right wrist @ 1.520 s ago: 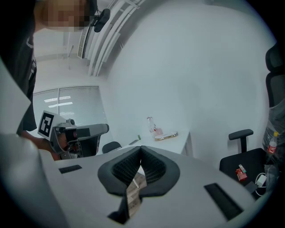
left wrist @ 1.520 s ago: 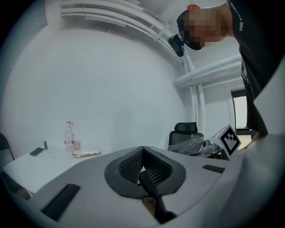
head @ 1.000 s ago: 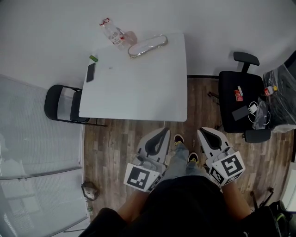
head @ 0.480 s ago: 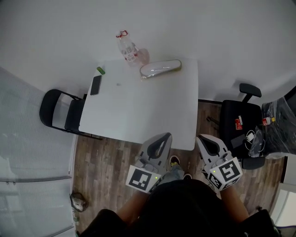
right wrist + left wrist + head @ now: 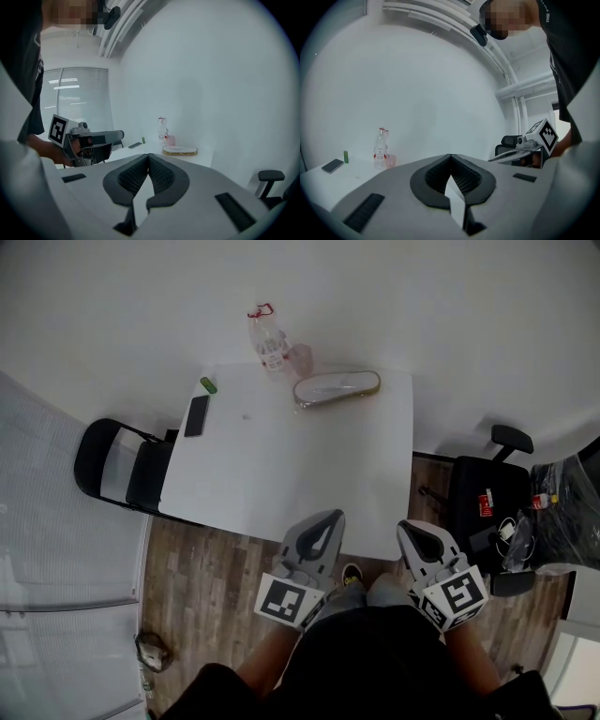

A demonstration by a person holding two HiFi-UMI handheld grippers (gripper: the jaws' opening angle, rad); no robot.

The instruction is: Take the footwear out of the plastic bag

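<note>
Now holding left gripper (image 5: 329,516) at abt 6 o'clock in head view, just over near edge of white table (image 5: 281,474), w/ jaws pressed together & nothing btwn them. Confirming same in left gripper view: left gripper (image 5: 450,156) w/ pads meeting, empty. Holding right gripper (image 5: 410,524) at abt 5 o'clock, beside the left one but not touching it. Showing right gripper (image 5: 148,154) in its own view w/ jaws likewise closed tight on nothing. Pointing both toward 12 o'clock, across table.

Finding plastic bag (image 5: 370,383) lying flat at table's far edge, abt 1 o'clock from table centre, w/ pale footwear (image 5: 328,388) inside, well apart from both grippers. Spotting same plastic bag (image 5: 180,150) at abt 1 o'clock past jaw tips in right gripper view. Not making out footwear type.

Noting clear bottle (image 5: 267,338) w/ red cap standing upright at abt 11 o'clock from bag, pink cup (image 5: 300,359) just beside it. Noting dark phone (image 5: 197,415) & small green item (image 5: 208,385) near table's 10 o'clock corner. Catching bottle (image 5: 381,149), cup (image 5: 390,161) & phone (image 5: 333,165) at 9 o'clock in left gripper view.

Leaving black folding chair (image 5: 117,470) at 9 o'clock of table and office chair (image 5: 483,502) w/ clutter on its seat at 3 o'clock.
</note>
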